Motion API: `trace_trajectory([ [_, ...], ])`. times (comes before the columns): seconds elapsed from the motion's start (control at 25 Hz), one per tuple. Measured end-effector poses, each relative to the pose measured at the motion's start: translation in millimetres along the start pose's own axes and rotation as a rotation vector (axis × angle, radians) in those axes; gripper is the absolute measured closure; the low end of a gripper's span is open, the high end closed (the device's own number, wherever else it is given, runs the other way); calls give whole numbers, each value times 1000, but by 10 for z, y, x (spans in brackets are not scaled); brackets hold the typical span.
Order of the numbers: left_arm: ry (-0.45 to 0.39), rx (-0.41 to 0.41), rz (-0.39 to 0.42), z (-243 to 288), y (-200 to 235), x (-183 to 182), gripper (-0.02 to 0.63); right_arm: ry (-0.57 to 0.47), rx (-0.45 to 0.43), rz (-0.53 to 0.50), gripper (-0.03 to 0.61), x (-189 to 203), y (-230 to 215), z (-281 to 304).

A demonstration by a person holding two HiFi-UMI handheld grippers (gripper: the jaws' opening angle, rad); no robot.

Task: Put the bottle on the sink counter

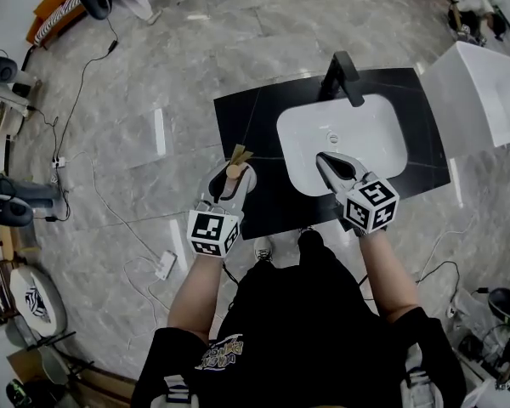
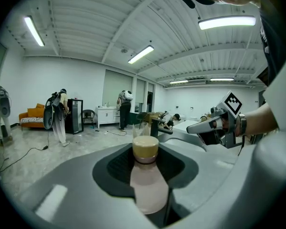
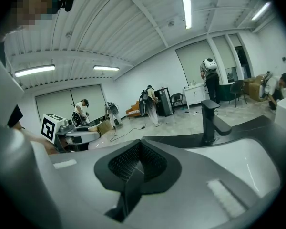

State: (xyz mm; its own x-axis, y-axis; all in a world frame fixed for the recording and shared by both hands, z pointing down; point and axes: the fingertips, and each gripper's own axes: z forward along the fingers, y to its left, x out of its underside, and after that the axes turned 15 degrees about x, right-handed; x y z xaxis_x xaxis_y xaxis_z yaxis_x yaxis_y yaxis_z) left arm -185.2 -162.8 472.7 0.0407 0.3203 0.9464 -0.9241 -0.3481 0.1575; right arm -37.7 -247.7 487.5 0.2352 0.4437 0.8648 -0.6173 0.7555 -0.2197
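**Head view, left to right.** Grey marble floor (image 1: 110,143) fills the left side. The left gripper (image 1: 235,175) reaches over the front left corner of the black desk (image 1: 255,113), with its marker cube (image 1: 213,233) nearest the person.

Its fingers (image 2: 81,180) are clamped on a bottle (image 2: 148,185) with a pale pink body and a tan cap (image 2: 146,148). In the left gripper view the bottle lies along the fingers, cap pointing away from the camera. The bottle is held at the desk's front left edge, to the left of the basin. Whether its base touches the desk cannot be told from these views.

A white rectangular basin (image 1: 370,138) is set in the desk, with a black faucet (image 1: 343,76) at its far rim.

The right gripper (image 1: 324,160) hangs over the front part of the basin, well apart from the bottle. Its fingers (image 3: 195,175) are pressed together with nothing between them, as the right gripper view shows. That view also takes in the faucet and the white basin on its right side, and the left gripper with its marker cube on its left side.

A white box (image 1: 480,92) stands at the desk's right end.

**Background of both gripper views.** An open room with strip lights (image 2: 140,54) on a ribbed ceiling, and several people standing far off near cabinets and chairs.
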Motion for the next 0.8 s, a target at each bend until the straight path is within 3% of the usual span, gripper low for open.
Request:
trace_trajectory([
  [0.8, 47, -119, -33, 858, 570, 295, 489, 90, -93, -6, 551, 147, -632, 808],
])
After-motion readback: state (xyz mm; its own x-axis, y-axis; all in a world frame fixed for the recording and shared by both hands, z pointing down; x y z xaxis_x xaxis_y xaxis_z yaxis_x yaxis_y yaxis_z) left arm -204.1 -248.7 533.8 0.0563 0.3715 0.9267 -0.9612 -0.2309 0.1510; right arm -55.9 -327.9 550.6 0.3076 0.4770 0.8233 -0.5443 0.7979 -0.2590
